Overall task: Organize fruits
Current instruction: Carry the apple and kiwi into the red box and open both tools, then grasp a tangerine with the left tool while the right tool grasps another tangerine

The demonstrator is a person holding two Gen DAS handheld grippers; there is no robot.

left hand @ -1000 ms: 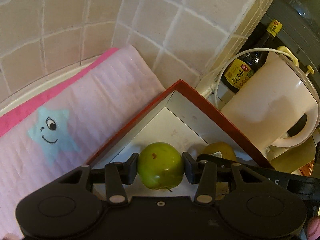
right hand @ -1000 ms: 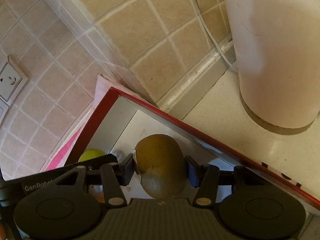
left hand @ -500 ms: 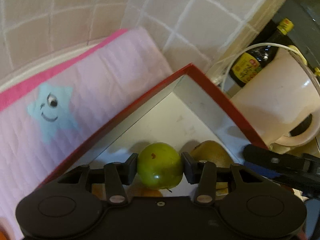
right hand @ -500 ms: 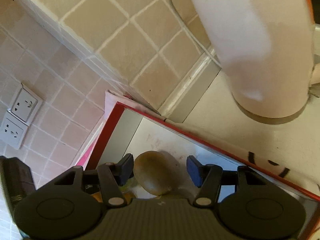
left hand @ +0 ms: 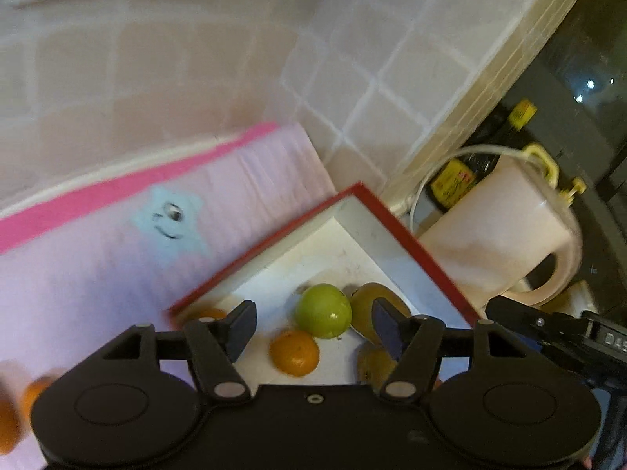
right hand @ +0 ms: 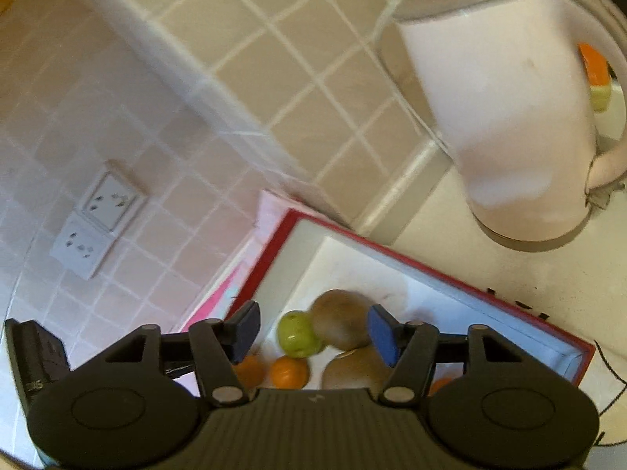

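Fruit gathered in the red box, both grippers empty above it

The left gripper and the right gripper both hover over the red-rimmed box with their jaws spread wide and nothing between them. Inside the box lie a green apple touching a brown kiwi, a second kiwi just beside them, and an orange close to the apple; another orange sits near the left wall. So most of the fruit looks sorted into the box already. What seems left is an orange fruit, blurred, at the left edge on the pink star mat, outside the box. The white kettle stands on the desk just beyond the box.
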